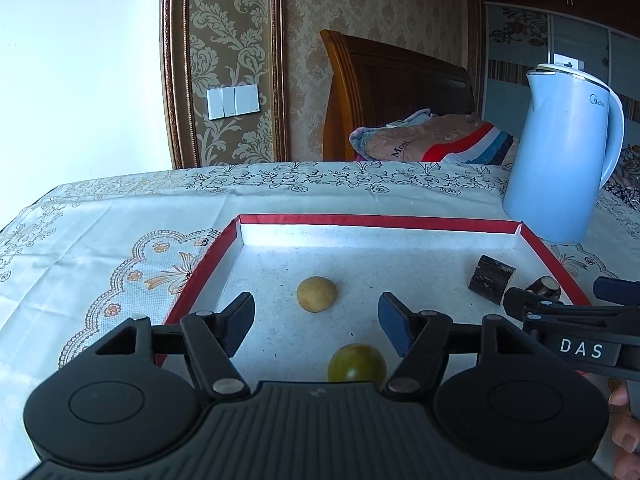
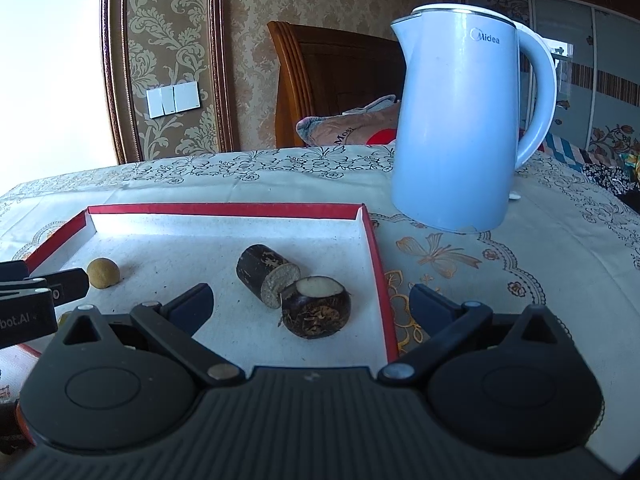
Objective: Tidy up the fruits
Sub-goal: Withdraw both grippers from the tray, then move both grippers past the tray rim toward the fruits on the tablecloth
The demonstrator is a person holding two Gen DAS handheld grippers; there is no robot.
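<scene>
Black left gripper (image 1: 316,322): it is hovering low over the tray with its jaws standing apart, and nothing is pressing on the pads.
Green fruit (image 1: 357,362): it is lying free on the tray floor, close in front of the left gripper body, between the two fingers but touching neither.
Black right gripper (image 2: 312,306): it is hanging over the right side of the tray, released and spread wide, gripping nothing.
Dark round piece (image 2: 316,306): it is sitting on the tray floor with its pale cut face upward, between the right gripper's fingers, and leaning against the cane piece.
Sugarcane piece (image 2: 266,273): it is lying on its side just behind the round piece, touching it.
Tan round fruit (image 1: 316,294): it is resting alone further in, near the middle of the tray.
Red-rimmed tray (image 1: 376,222): it is lying flat on the patterned tablecloth (image 1: 120,216).
Pale blue kettle (image 2: 460,120): it is standing upright on the cloth beyond the tray's far right corner.
</scene>
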